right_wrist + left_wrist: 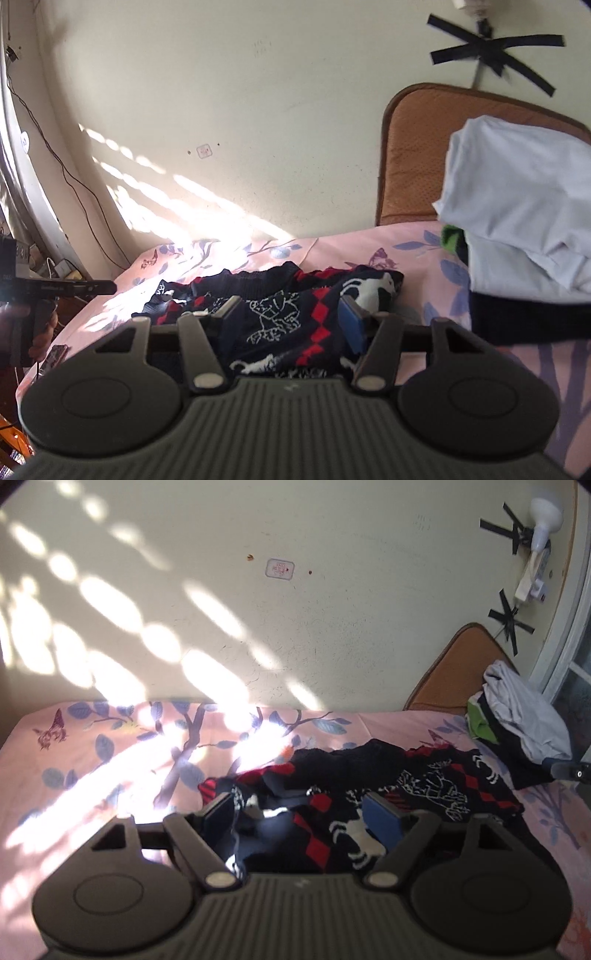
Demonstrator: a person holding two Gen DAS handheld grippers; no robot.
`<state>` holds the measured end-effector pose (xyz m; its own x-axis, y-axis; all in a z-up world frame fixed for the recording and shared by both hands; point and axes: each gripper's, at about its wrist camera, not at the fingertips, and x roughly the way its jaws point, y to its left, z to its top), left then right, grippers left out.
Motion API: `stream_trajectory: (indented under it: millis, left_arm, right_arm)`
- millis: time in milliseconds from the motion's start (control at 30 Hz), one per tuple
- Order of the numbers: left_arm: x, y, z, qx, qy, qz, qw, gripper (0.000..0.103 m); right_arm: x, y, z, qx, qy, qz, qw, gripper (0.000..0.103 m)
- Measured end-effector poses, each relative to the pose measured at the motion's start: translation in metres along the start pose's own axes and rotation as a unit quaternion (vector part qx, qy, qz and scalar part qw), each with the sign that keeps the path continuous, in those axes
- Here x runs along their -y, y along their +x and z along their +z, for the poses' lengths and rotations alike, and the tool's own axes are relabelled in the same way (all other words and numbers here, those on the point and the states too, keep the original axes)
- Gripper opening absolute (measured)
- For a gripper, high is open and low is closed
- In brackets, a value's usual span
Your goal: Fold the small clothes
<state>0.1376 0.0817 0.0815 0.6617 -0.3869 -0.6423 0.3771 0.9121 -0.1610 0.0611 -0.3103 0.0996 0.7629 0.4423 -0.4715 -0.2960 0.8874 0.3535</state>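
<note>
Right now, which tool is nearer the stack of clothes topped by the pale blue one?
Right. The right tool sits just beside the stack, over the dark patterned sweater. The left tool is further along that sweater.

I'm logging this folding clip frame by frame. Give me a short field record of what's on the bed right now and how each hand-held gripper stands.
surface: pink floral bedsheet
garment in work: dark patterned sweater, crumpled, not yet folded
pile: light and dark clothes stacked beside the sweater
left hand-held gripper: jaws apart, over the sweater
right hand-held gripper: jaws apart, over the sweater
backdrop: cream wall, brown cushion
</note>
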Motion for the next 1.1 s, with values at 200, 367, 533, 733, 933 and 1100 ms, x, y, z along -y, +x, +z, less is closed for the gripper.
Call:
stream_trajectory:
  millis: [200,367,533,733,933,1100]
  left_arm:
    - [0.009,0.096,0.03,-0.054,0.023,0.003,0.9983,0.079]
    - [0.007,0.139,0.033,-0.084,0.027,0.007,0.996,0.071]
    - [0.003,0.157,0.03,-0.094,0.026,-0.008,0.9952,0.036]
    - [-0.002,0.128,0.032,-0.061,-0.024,-0.043,0.997,0.011]
    - [0.029,0.031,0.021,0.036,-0.023,-0.092,0.9948,0.01]
    - [0.054,-0.059,-0.032,0.106,-0.007,-0.128,0.9861,0.011]
  right_arm:
    - [0.01,0.103,0.049,-0.072,-0.029,0.001,0.997,0.066]
    - [0.013,0.184,0.056,-0.139,-0.046,0.017,0.989,0.073]
    - [0.007,0.241,0.043,-0.206,-0.062,0.028,0.976,0.069]
    - [-0.018,0.214,0.04,-0.168,-0.103,0.043,0.979,0.018]
    - [-0.06,0.113,0.047,-0.074,-0.145,0.069,0.984,0.018]
    - [-0.093,0.021,0.008,-0.01,-0.197,0.082,0.977,0.018]
